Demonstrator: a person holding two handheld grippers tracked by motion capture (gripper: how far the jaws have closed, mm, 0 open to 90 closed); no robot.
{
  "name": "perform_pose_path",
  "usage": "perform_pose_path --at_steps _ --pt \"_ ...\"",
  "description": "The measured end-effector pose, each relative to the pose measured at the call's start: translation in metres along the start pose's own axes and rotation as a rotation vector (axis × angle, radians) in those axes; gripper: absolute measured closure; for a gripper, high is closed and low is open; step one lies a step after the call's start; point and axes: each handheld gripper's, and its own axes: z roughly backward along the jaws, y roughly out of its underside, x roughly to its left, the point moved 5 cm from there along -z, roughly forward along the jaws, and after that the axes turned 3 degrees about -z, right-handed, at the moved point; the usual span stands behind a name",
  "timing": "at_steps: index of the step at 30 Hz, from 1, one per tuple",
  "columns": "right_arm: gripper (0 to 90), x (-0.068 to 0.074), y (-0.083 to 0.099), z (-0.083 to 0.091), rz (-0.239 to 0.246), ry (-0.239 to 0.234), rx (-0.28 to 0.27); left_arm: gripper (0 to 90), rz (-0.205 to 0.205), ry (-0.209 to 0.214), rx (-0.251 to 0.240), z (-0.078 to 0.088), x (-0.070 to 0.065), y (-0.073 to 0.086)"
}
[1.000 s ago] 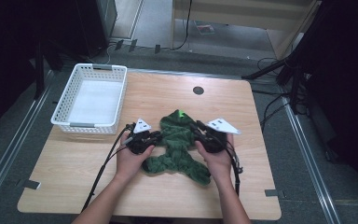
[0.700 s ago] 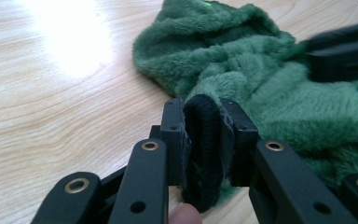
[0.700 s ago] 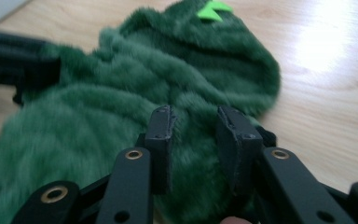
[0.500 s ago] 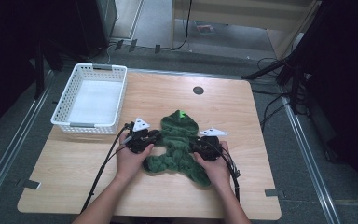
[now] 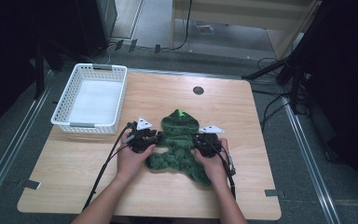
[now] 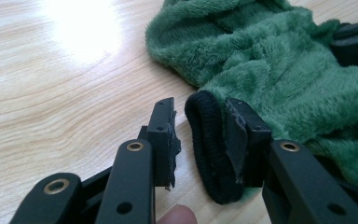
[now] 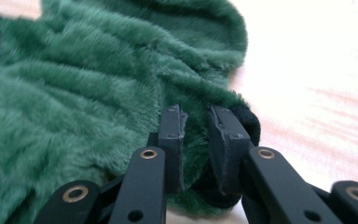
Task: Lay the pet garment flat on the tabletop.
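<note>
A green fleece hooded garment lies flat on the wooden table, hood away from the person. My left gripper is at its left sleeve. In the left gripper view the gripper is open, and the sleeve's black cuff stands between the jaws, against the right-hand one. My right gripper is at the other sleeve. In the right gripper view its jaws pinch green fleece just behind that sleeve's black cuff.
A white plastic basket stands at the table's back left, close to the left gripper. A round black grommet sits near the far edge. Cables trail from both grippers toward the near edge.
My right gripper has moved in from the right and down onto the right sleeve, and now pinches it. The left gripper has stayed at the left cuff.
</note>
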Motion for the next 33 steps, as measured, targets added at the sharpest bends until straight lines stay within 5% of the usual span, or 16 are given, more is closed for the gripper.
perform_pose_path --at_steps 5,10,19,22,24,27,31,33 --pt "77.1 -0.001 -0.002 -0.006 0.005 0.005 -0.041 66.6 0.022 -0.013 0.017 -0.004 0.004 -0.002" --pt "77.0 -0.001 -0.006 -0.008 0.007 -0.011 -0.015 72.6 0.103 -0.007 0.006 -0.011 0.01 -0.008" --pt "76.5 0.005 -0.013 -0.017 0.001 -0.009 -0.037 75.0 0.113 -0.06 0.007 -0.019 0.022 -0.017" --pt "67.6 0.003 -0.015 -0.015 -0.005 -0.052 -0.02 63.2 0.11 -0.033 -0.057 -0.01 0.022 -0.019" --pt "61.6 0.002 -0.017 -0.006 -0.032 -0.092 -0.06 58.0 0.1 -0.035 -0.105 0.002 0.022 -0.02" --pt "60.0 0.001 -0.019 0.015 -0.033 -0.106 -0.136 52.5 0.135 0.003 -0.148 0.023 0.02 -0.019" --pt "58.1 0.01 -0.01 0.041 0.025 -0.142 -0.148 51.2 0.084 0.072 -0.129 0.041 0.004 -0.007" --pt "57.0 0.014 -0.001 0.048 0.058 -0.151 -0.116 50.5 0.046 0.117 -0.083 0.045 -0.006 0.003"
